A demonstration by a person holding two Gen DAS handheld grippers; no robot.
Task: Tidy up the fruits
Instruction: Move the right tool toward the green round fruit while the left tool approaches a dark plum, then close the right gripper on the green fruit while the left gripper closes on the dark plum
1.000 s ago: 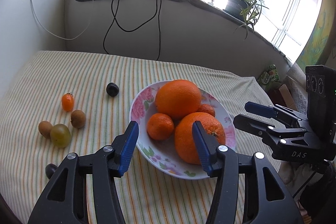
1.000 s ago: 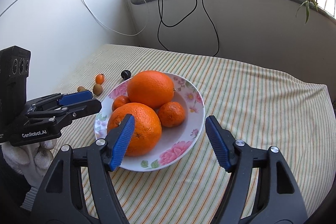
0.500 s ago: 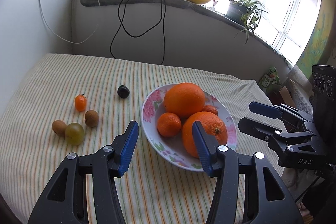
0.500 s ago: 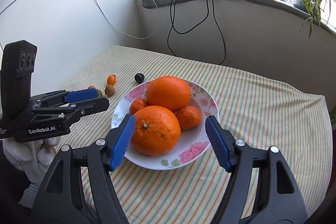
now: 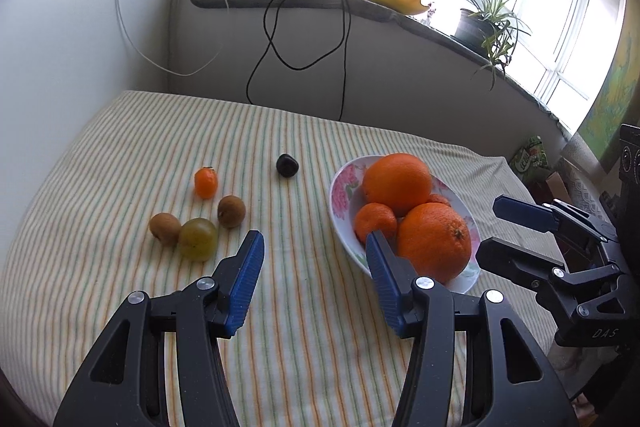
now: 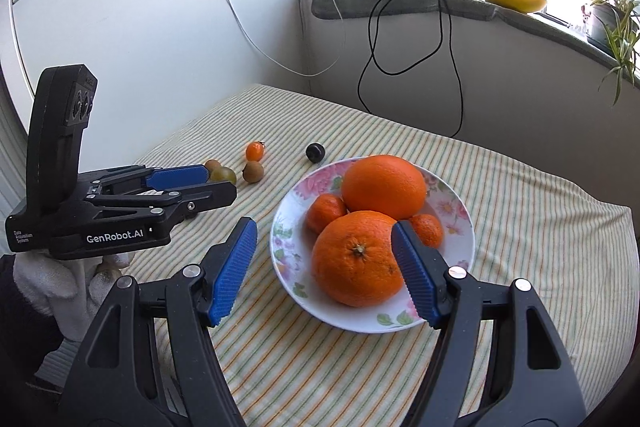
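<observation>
— Left of the floral plate (image 5: 340, 183): five loose fruits on the striped cloth (image 5: 304, 339). Orange tomato (image 5: 205, 182), dark plum (image 5: 287, 165), two brown ones (image 5: 231, 211), green grape (image 5: 197, 239).

— Plate contents?

— Two big oranges (image 6: 357, 259), two mandarins (image 6: 325, 211), likely already sorted.

— Grippers?

— Left gripper (image 5: 312, 279) released, empty, hovering between plate and loose cluster; probably lining up a pick. Right gripper (image 6: 324, 267) spread wide, empty, just short of the plate's near side.
</observation>
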